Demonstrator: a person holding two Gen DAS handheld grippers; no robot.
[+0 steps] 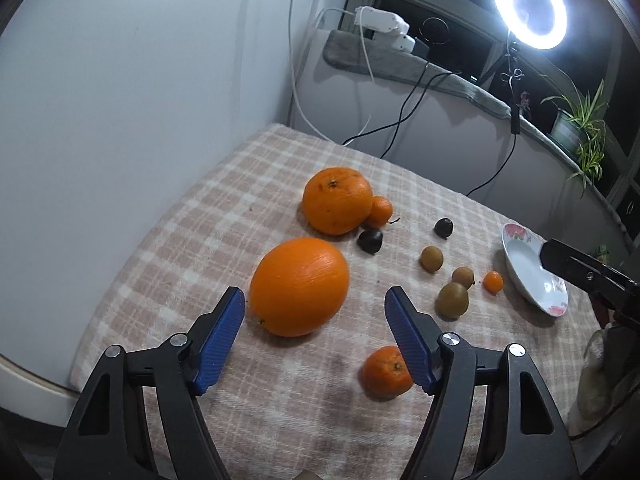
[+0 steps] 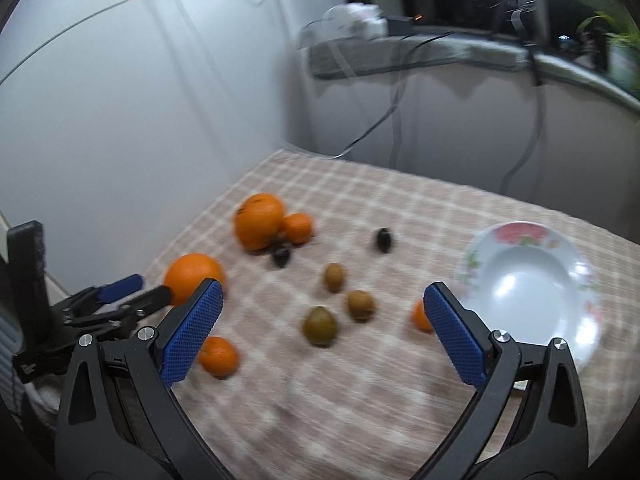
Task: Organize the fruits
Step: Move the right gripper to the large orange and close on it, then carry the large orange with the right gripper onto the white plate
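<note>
Left wrist view: you look down and forward from close above the checked cloth (image 1: 240, 184), nearest the large orange (image 1: 300, 286). Right wrist view: blurred, the same downward slant from further right, nearest the plate (image 2: 528, 276). Both views share the fruit, cloth and windowsill (image 1: 400, 62).

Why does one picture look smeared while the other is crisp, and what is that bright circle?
The right wrist view is motion-blurred: the oranges and plate smear. The left wrist view is sharp; its bright circle is a ring light glaring near the dark window. Both views bend straight edges, a fisheye effect.
</note>
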